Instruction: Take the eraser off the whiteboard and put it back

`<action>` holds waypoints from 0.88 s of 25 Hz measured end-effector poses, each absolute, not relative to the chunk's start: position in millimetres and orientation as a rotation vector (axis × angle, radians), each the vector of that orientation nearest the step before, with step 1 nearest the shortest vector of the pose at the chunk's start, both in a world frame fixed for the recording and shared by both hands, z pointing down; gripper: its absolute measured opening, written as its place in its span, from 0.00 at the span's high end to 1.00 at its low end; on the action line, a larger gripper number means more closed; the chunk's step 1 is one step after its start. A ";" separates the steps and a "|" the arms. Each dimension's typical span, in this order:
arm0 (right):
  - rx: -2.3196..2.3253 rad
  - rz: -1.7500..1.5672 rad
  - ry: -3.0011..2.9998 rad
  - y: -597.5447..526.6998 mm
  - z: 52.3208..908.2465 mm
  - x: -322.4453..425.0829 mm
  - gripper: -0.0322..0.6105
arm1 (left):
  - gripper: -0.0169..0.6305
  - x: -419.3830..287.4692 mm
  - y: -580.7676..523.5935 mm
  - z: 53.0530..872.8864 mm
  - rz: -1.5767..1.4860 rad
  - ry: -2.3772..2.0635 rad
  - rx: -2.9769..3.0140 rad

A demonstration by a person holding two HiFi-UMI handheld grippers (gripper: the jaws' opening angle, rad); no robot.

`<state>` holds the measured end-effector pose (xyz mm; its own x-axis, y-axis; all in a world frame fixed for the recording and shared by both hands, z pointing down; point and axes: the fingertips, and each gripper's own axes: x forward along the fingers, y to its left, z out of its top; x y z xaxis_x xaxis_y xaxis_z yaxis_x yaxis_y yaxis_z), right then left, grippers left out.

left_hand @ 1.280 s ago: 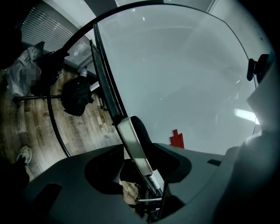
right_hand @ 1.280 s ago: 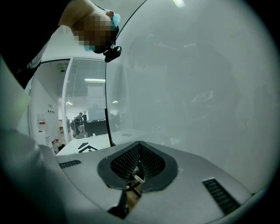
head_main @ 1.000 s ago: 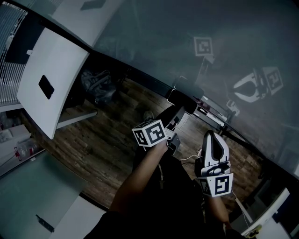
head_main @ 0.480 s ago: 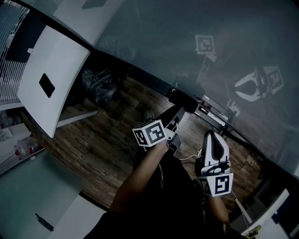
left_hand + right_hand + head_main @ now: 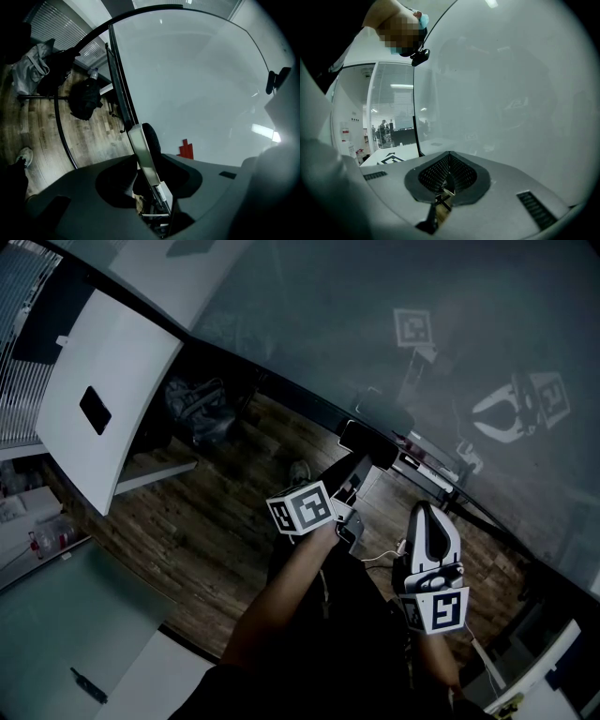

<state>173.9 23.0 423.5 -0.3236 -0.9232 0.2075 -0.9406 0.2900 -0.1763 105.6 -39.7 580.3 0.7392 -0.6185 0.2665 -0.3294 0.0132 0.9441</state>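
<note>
The eraser sits at the bottom edge of the glass whiteboard, just above the marker ledge. My left gripper reaches up to it. In the left gripper view the eraser stands edge-on between the jaws, with its pale back to the left and its black felt against the whiteboard. My left gripper has just been closing and now pinches the eraser. My right gripper hangs to the right, below the ledge. In its own view my right gripper is shut on nothing.
A white panel leans at the left over the wooden floor. A dark bag lies near the board's foot. In the left gripper view there is a red mark on the board, and a black bag stands beside a stand.
Nothing moves noticeably in the head view; both hands and the eraser keep their places at the board's bottom edge.
</note>
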 end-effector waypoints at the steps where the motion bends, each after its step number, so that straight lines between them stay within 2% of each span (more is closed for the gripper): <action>1: 1.788 0.410 -2.470 22.9 423.6 173.9 0.93 | 0.73 105.7 -39.7 580.2 -0.266 -0.786 1.591; 22: 1.780 0.404 -2.478 23.5 425.1 173.5 0.93 | 0.76 102.7 -37.4 579.6 -0.276 -0.784 1.599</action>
